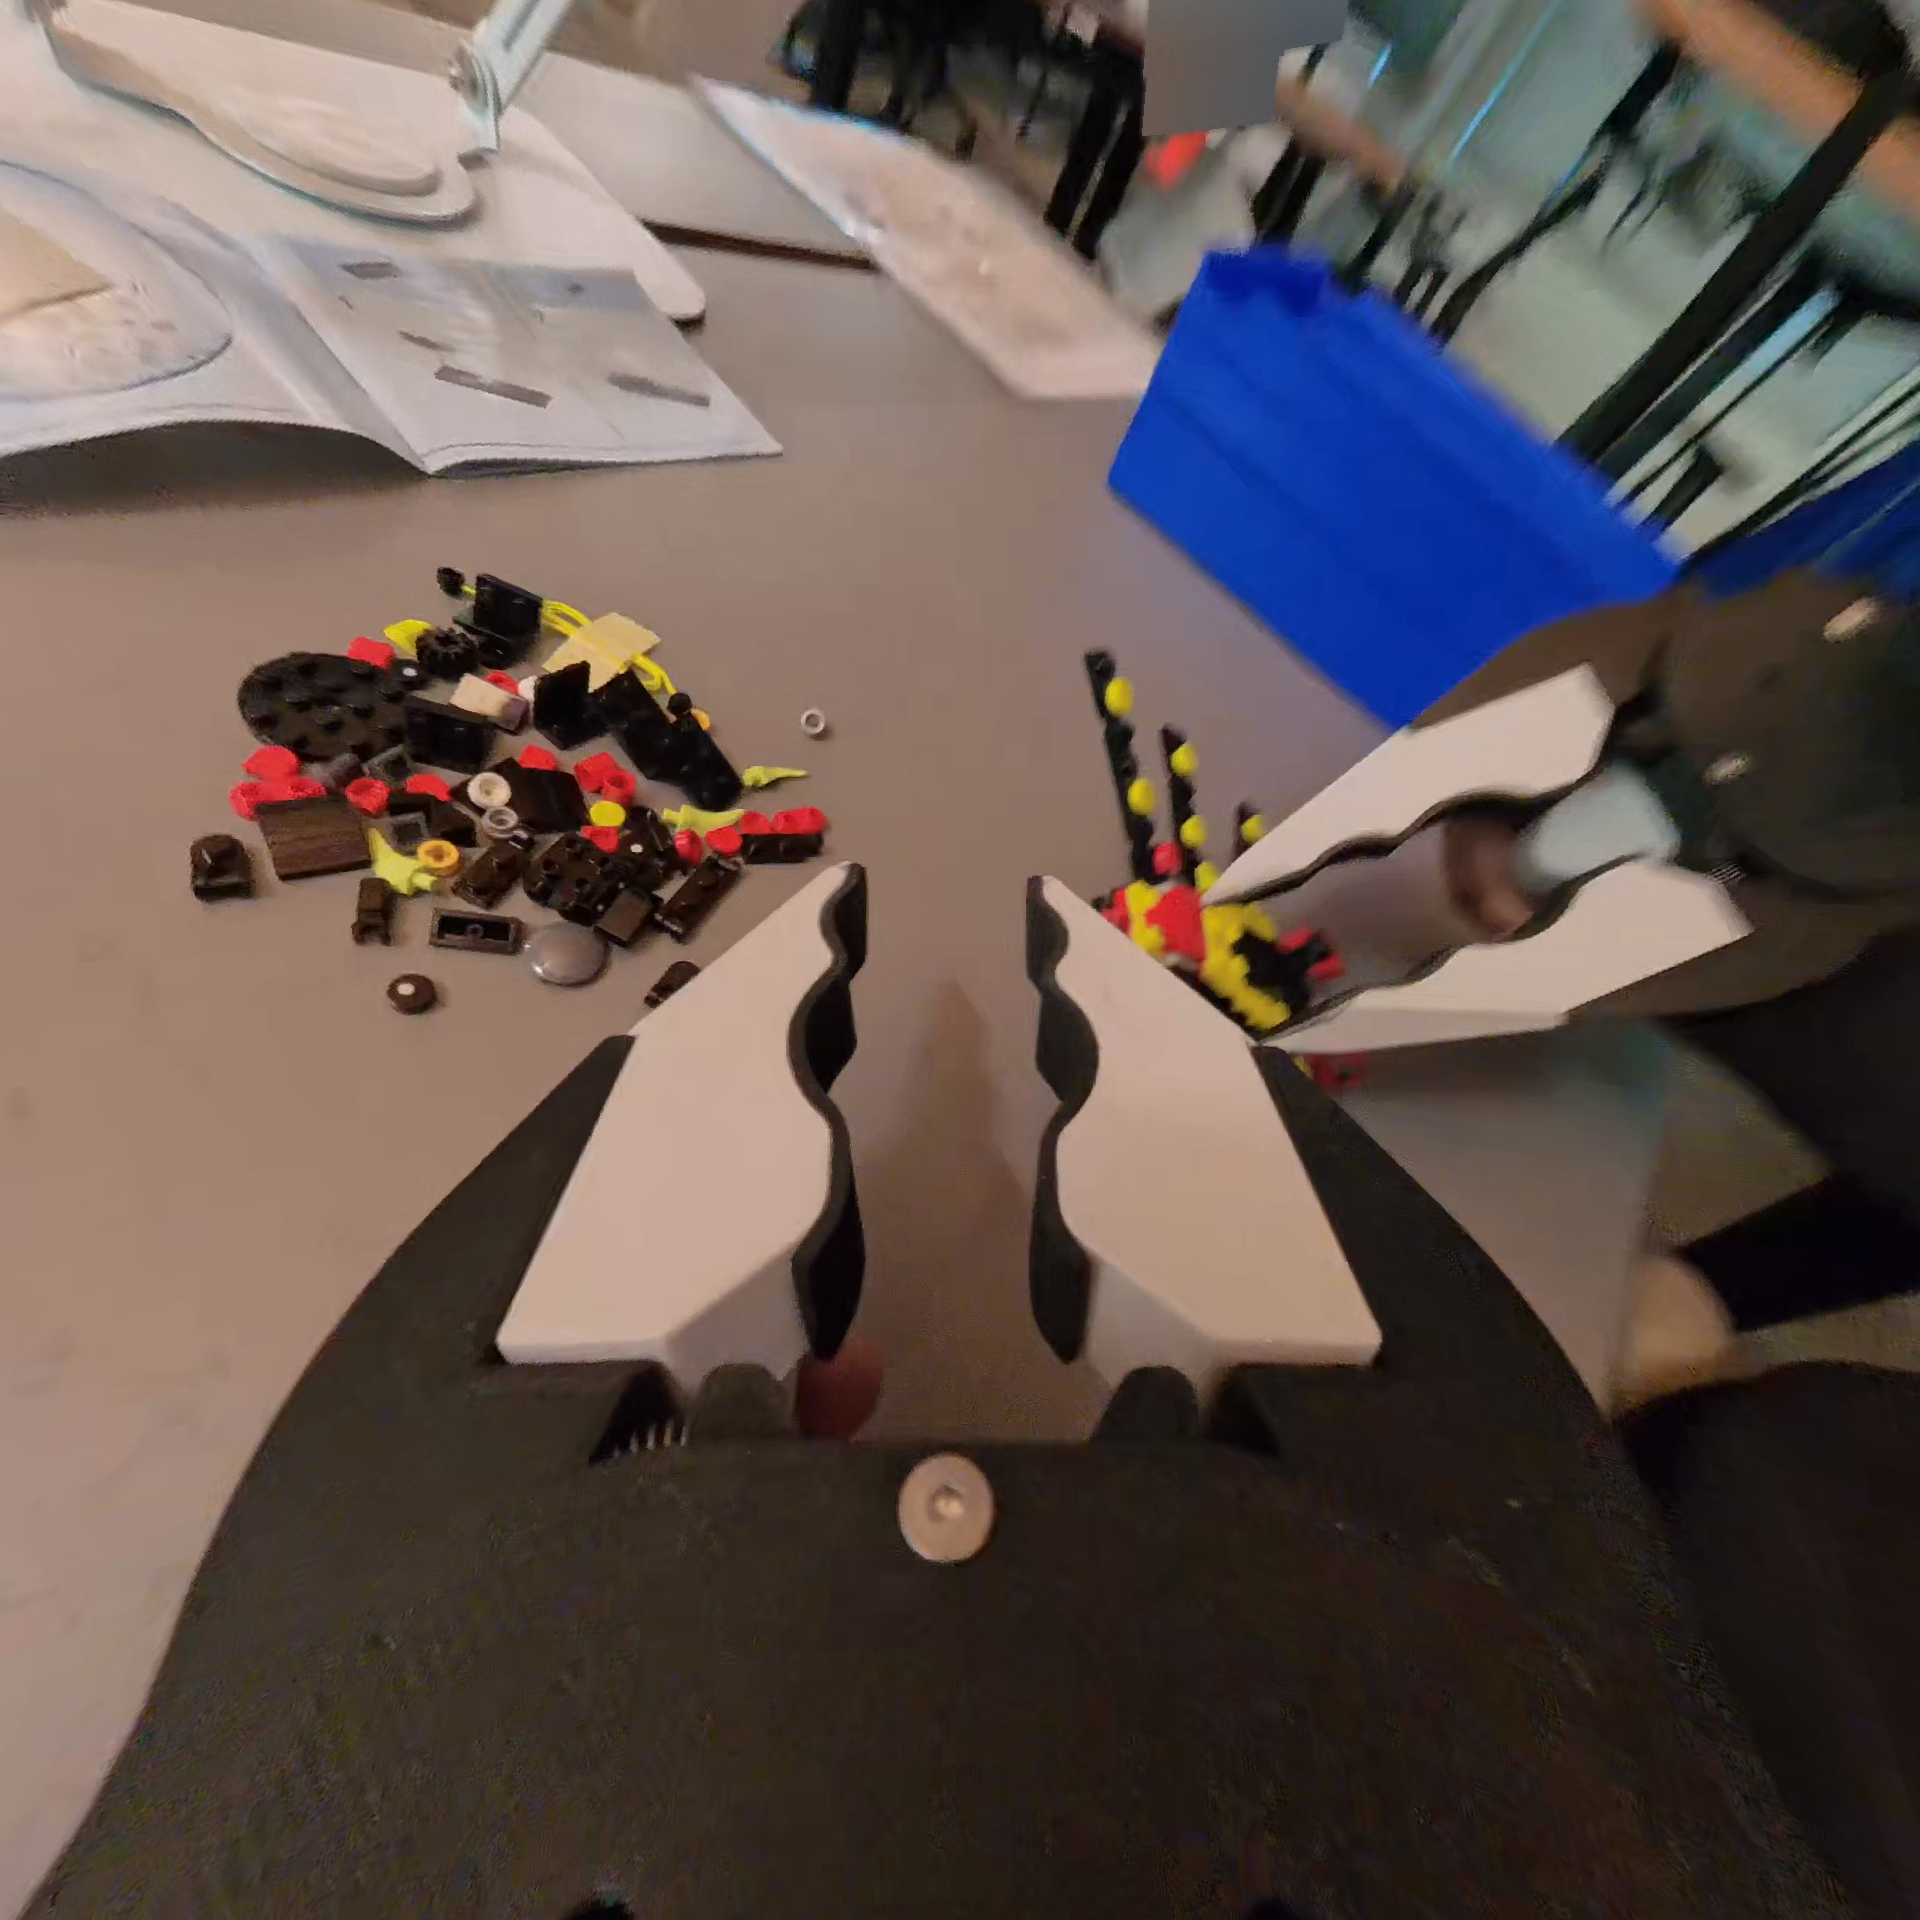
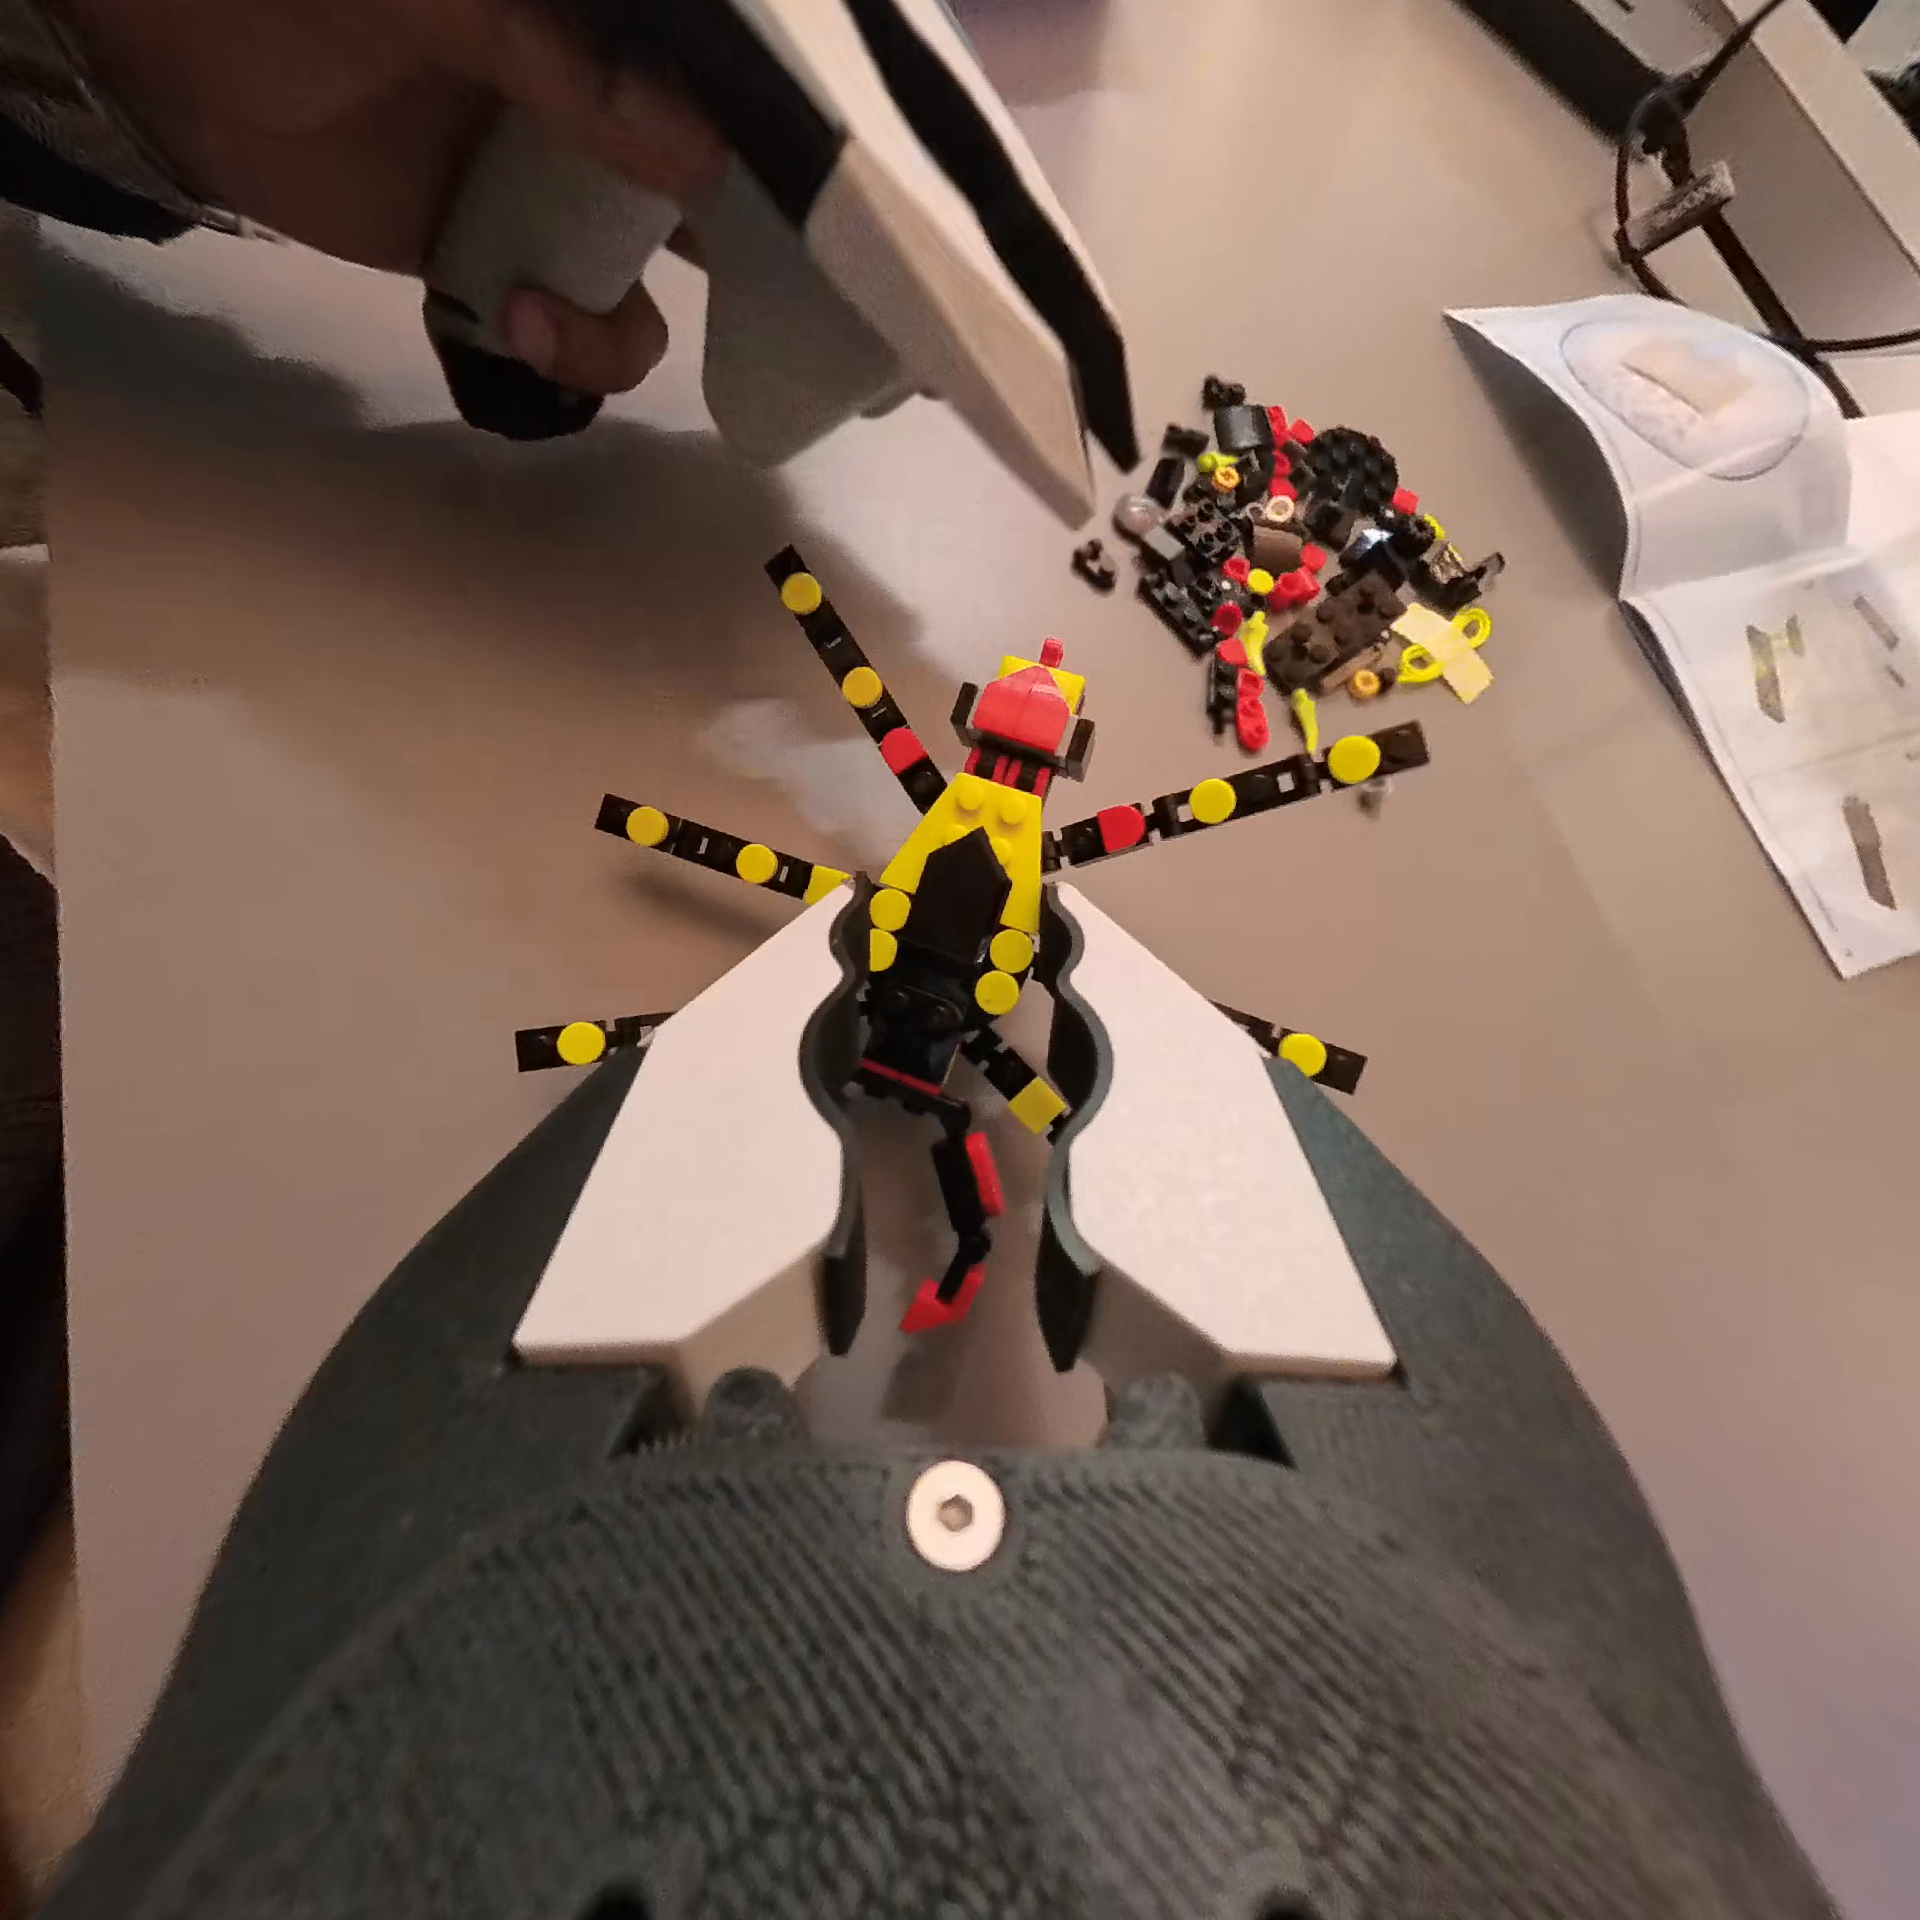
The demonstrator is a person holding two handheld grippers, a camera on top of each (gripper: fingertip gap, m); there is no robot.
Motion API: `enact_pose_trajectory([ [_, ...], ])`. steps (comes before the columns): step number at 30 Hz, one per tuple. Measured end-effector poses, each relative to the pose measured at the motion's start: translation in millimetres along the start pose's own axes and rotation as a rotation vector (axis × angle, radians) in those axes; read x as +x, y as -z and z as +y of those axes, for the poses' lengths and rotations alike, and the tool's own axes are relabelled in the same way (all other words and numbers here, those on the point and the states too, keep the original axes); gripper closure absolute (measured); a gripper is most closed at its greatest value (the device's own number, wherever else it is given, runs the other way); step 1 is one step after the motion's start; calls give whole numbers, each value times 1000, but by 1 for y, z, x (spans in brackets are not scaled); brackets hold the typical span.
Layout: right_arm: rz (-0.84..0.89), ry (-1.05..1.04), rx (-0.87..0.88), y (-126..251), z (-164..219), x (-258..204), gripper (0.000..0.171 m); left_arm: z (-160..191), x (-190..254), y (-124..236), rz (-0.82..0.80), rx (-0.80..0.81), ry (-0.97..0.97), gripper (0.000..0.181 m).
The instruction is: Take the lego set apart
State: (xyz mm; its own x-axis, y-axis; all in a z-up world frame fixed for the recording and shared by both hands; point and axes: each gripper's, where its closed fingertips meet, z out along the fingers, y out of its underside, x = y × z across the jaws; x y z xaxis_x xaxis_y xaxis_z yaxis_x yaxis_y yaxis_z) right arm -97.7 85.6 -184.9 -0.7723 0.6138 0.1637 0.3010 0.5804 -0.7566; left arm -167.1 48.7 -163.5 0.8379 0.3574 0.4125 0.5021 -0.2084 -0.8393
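Note:
A spider-like lego model (image 2: 997, 831) with a yellow, black and red body and black legs dotted yellow sits between my right gripper's fingers. My right gripper (image 2: 951, 904) is shut on the body, low over the grey table (image 2: 1351, 1143). In the left wrist view the model (image 1: 1231, 940) and right gripper (image 1: 1236, 961) show at the right. My left gripper (image 1: 948, 899) is open and empty, just left of the model. One of its fingers (image 2: 966, 281) hangs above the model in the right wrist view. A pile of loose pieces (image 1: 499, 790) lies on the table (image 1: 935, 520) to the left.
The pile of loose pieces (image 2: 1299, 551) lies right of the model in the right wrist view. An open instruction booklet (image 1: 468, 364) (image 2: 1766, 582) lies beyond the pile. A blue bin (image 1: 1351, 457) stands at the far right. A small grey ring (image 1: 814, 722) lies apart from the pile. About 9 centimetres separates my left fingertips from my right.

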Motion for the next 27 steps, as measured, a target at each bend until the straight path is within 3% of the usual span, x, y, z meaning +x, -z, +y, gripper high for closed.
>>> enact_pose_trajectory([
  [1, -11, 4, 6, -1, -2, -2, 139, -4, 1, 4, 46, 26, 60, 147],
  [5, -58, 23, 21, -6, -7, -10, 139, 4, 15, 5, 205, -4, 201, 133],
  [9, -115, 92, 17, -6, -3, -23, 139, 16, 23, -4, 175, -69, 91, 138],
  [15, -181, 160, 88, 2, -13, -42, 139, 23, 48, -12, 357, -122, 240, 144],
  [17, -188, 178, 89, 2, -12, -45, 139, 22, 54, -13, 399, -129, 234, 153],
  [19, -175, 196, 76, 1, -9, -44, 139, 21, 57, -13, 412, -124, 212, 175],
  [27, -107, 74, 114, 7, -8, -26, 136, 19, 43, -23, 265, -121, 90, 179],
])
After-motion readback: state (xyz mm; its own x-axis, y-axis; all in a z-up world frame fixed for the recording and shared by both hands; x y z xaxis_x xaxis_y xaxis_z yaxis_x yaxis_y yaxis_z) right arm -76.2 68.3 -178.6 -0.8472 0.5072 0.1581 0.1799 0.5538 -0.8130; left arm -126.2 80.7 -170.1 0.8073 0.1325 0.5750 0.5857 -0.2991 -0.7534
